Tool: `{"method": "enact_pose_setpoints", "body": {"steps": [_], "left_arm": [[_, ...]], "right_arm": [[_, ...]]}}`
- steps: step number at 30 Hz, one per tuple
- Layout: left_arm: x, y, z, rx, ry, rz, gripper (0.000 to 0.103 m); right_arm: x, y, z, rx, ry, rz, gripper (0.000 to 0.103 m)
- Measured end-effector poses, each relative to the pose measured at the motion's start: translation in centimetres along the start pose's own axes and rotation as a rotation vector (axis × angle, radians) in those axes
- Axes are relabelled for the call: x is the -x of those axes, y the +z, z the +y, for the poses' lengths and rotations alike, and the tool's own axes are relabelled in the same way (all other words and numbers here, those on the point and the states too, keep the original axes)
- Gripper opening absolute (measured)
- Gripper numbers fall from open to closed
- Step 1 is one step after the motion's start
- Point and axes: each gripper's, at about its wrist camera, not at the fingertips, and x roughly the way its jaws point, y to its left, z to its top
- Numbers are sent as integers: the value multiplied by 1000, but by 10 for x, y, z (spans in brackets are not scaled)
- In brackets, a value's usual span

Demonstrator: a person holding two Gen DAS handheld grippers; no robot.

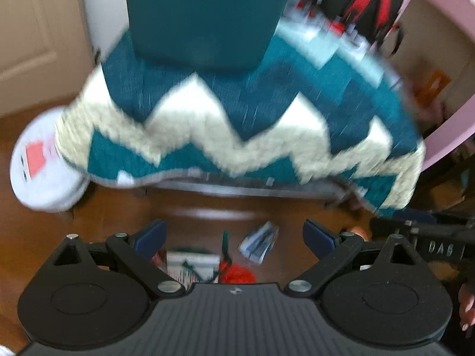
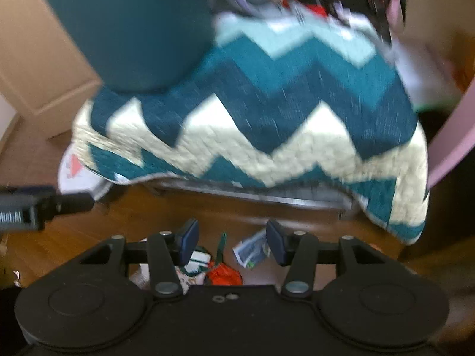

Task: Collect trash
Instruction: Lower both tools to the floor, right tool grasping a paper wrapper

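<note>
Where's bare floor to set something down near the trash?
Free: wood floor strip between the chevron quilt's hanging edge and the litter. Crowded: blue-white crumpled wrapper, red crumpled scrap and white carton cluster between both open grippers.

Both wrist cameras sit just behind their own fingers and look forward and somewhat downward over a wooden floor [image 1: 118, 207] toward a bed draped in a zigzag quilt [image 1: 237, 124]. The left view faces the bed's edge nearly square on; the right view stands a little to the side of it, so the teal pillow [image 2: 130, 26] falls further left. Both share the quilt, the pillow, the scraps of litter [image 2: 252, 252] on the floor close below, and a round white container [image 1: 44, 163] at the quilt's left corner. Both pictures are blurred.
</note>
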Motion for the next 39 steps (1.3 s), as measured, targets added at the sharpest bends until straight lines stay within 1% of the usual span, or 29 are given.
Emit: {"method": "enact_pose_setpoints", "body": {"steps": [5,9,12,18,21,25,27,32,33,35,36,37,38,39], "left_arm": [[-67,-22,2,53,36,138,99],[-127,-40,3,92,48,278,99],[-173,-54,7,141,55,387,99],[-240,-76,4,193,21,499,99],[-272,-88,7,230,5,545,99],[-308,-102,12,272,-5,598,99],[-322,-108,10,246,7,611,99],[-350,-122,2,183,-15,647,98],[-354,-125,-1,169,-22,651,96],[-359,-128,-4,143,-32,657,90],[-362,-130,-6,131,-39,663,88],[-364,-132,-8,119,-40,667,84],[-366,-133,-9,111,-39,668,78],[-368,-134,-10,106,-41,669,76]], "right_arm": [[-71,-13,-19,-70,5,103,50],[-123,-21,-35,-161,8,192,50],[-160,-27,-45,-222,1,251,50],[-226,-43,-66,-307,-23,359,50],[-253,-47,-73,-342,-19,409,50],[-285,-49,-75,-355,-16,449,50],[-299,-52,-75,-352,-22,463,50],[-328,-57,-77,-352,-23,493,49],[-333,-57,-77,-352,-21,497,49],[-344,-59,-77,-346,-28,508,49],[-349,-61,-77,-347,-28,514,47],[-354,-61,-77,-348,-31,517,47],[-358,-62,-77,-350,-33,522,47],[-363,-62,-77,-351,-34,527,46]]}}
